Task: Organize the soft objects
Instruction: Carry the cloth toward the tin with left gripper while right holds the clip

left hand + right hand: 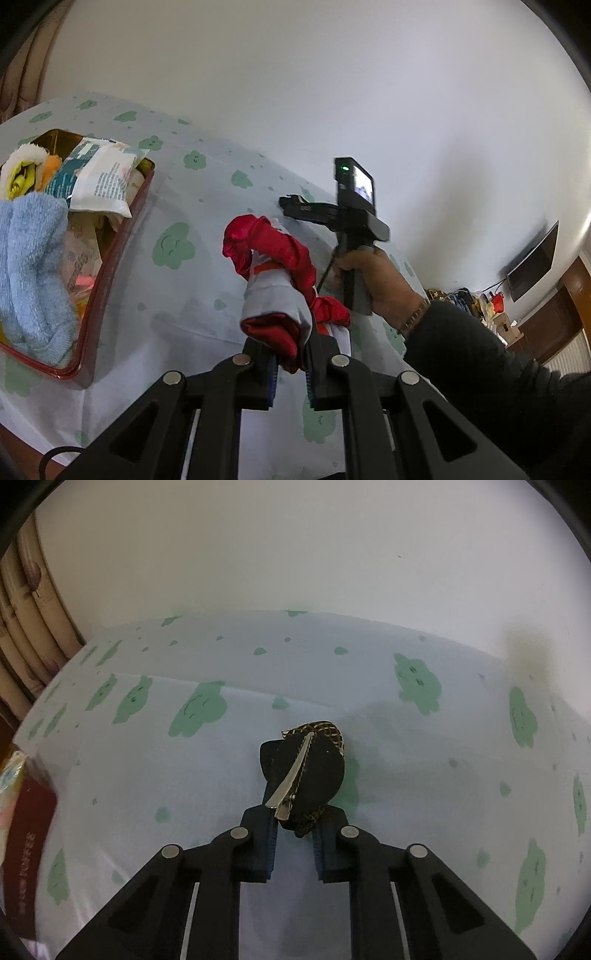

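My left gripper (290, 350) is shut on a bundle of shiny red and pale grey cloth (273, 243), which stands up from its jaws above the bed sheet (192, 295). In the right wrist view my right gripper (295, 814) is shut on the lower end of a black fabric hair clip (317, 771) with a silver metal clasp and a gold-checked trim, held just over the sheet (147, 775). A red-rimmed tin (110, 254) at the left holds a blue towel (33, 266), a white packet (103, 181) and a small plush toy (22, 166).
A person's hand (373, 273) in a dark sleeve holds the other tool's handle to the right of the red cloth. The sheet, pale blue with green clouds, ends at a white wall. The tin's red side (29, 830) shows at the left edge, curtains (33, 627) behind it.
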Demonstrator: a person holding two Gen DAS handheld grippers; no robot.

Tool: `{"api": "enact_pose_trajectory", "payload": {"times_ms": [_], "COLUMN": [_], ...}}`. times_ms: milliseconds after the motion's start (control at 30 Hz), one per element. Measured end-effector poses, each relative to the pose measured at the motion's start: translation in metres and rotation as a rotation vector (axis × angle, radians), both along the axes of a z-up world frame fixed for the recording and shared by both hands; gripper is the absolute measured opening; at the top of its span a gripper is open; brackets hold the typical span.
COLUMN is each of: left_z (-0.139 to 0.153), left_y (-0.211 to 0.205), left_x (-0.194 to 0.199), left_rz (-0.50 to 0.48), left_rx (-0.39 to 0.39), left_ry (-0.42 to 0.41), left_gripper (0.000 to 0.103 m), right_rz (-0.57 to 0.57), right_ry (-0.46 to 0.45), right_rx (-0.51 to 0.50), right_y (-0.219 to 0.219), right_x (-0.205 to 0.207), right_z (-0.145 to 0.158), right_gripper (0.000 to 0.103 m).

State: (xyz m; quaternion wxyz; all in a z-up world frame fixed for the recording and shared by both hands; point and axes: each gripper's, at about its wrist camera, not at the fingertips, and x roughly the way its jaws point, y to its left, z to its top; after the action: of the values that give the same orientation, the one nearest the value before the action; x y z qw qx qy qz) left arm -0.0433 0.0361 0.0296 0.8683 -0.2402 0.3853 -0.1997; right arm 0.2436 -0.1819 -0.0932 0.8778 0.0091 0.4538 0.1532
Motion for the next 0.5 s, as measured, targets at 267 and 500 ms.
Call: {"api": "enact_pose_trajectory", "payload": {"times_ms": [267,500], "left_z": [0.018,0.035], "left_y": [0.002,0.027], "left_x": [-0.013,-0.038], "left_rz": [0.036,0.109], "left_rx": [-0.012,-0.002], "left_ry": [-0.039,-0.059], "left_gripper": [0.010,0.010], "right_rz": [0.029,-0.013], "right_ry": [-0.024,-0.020], "right_rx": [0.140,0.165], "right_y": [-0.026,-0.040], "right_x": [-0.132,-0.208], "right_z": [0.008,-0.002], "right_gripper": [0.014,0.014]}}
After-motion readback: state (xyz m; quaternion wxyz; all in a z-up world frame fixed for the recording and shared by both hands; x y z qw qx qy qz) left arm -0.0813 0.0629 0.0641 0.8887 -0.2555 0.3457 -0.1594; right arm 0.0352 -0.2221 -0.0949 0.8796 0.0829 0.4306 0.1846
